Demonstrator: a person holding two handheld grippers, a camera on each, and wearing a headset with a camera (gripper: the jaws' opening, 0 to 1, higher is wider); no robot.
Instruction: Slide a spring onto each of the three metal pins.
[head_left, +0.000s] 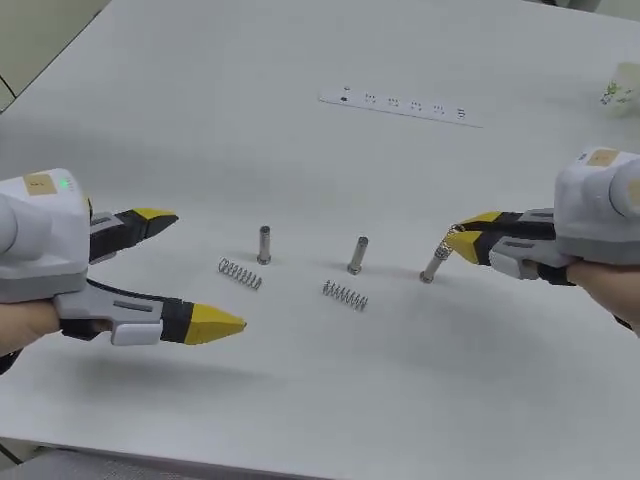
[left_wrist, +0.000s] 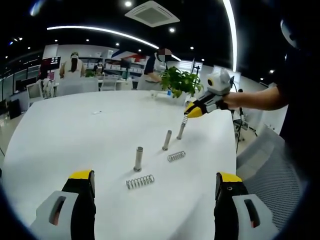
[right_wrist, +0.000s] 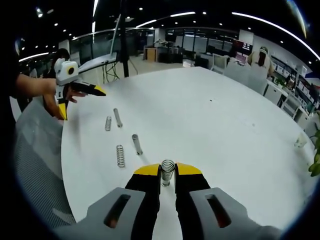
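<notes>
Loose spring (head_left: 345, 294) lies on the surface (head_left: 330, 400) just near-side of the middle pin (head_left: 357, 255); second loose spring (head_left: 240, 273) left of it, by the left pin (head_left: 264, 244). Left tongs (head_left: 200, 268) gape empty, well left. Right of the middle pin, right tongs (head_left: 460, 240) clamp the third spring (head_left: 442, 251), axis in line with the right pin (head_left: 430, 270), at its top. Likely next: push down along that pin.

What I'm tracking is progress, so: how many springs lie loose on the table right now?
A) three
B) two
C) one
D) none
B: two loose springs lie flat on the table, while the third spring is pinched in the right gripper.
</notes>
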